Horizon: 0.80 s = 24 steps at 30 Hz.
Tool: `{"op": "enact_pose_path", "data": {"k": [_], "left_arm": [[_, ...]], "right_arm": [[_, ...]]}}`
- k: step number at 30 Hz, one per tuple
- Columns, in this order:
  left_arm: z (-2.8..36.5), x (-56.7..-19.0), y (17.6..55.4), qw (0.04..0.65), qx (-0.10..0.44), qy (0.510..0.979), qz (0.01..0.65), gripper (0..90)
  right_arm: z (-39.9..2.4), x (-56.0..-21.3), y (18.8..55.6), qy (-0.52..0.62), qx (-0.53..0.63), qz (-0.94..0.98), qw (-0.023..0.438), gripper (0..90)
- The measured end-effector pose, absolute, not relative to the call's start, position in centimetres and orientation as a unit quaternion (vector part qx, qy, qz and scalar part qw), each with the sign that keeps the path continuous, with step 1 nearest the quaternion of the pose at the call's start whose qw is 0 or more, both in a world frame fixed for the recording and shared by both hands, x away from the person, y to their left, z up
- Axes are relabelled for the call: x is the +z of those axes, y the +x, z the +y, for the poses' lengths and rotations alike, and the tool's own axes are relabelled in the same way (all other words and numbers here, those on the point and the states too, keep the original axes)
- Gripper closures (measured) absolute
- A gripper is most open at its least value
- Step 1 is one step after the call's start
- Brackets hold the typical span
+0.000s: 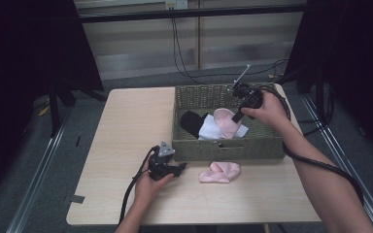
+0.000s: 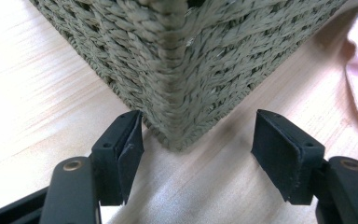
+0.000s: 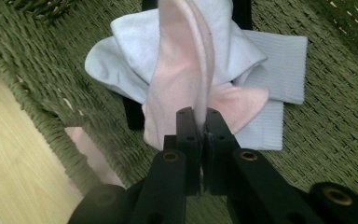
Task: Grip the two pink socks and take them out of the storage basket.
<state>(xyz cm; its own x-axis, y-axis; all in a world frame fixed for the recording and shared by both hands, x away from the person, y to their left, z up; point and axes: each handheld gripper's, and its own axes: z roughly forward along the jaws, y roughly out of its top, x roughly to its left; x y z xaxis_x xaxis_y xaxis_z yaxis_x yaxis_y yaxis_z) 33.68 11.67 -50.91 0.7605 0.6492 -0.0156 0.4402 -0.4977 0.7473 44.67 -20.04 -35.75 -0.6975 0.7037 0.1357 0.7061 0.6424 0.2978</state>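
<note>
Right gripper (image 3: 200,122) over the woven basket (image 1: 194,94), jaws pressed together on a fold of the pink sock (image 3: 179,70); sock hanging from the pinch, lifted clear of the pile, seen edge-on in right gripper view, lower end trailing onto the white sock (image 3: 135,42); in high view, right gripper (image 1: 236,115) held by the right hand (image 1: 271,109) above basket's right half, pink sock (image 1: 225,122) draped below the tips.

Under it, inside basket: white sock (image 1: 209,128) approx. centre, a ribbed pale-blue sock (image 3: 279,60) flat beneath w/ cuff toward the right of right gripper view, a black sock (image 1: 193,121) at the left of the pile.

Second pink sock (image 1: 220,172) on the table (image 1: 126,121) outside basket, just beside its near wall, not touched.

Left gripper (image 2: 198,142) low on the table at basket's near-left corner, jaws spread wide, nothing between the pads; corner of basket (image 2: 177,70) just ahead of the gap, left pad close to the weave, contact unclear; in high view, left gripper (image 1: 167,167) in the left hand (image 1: 148,187), cable trailing toward the table's near edge.
</note>
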Motion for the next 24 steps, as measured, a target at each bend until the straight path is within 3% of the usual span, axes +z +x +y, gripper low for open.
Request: {"op": "enact_pose_path", "data": {"k": [24], "left_arm": [[11.7, -50.9, 33.7, 0.386, 0.134, 0.855, 0.319, 33.2]], "right_arm": [[-21.0, -31.4, 43.2, -0.363, -0.181, -0.914, -0.002, 86.7]]}}
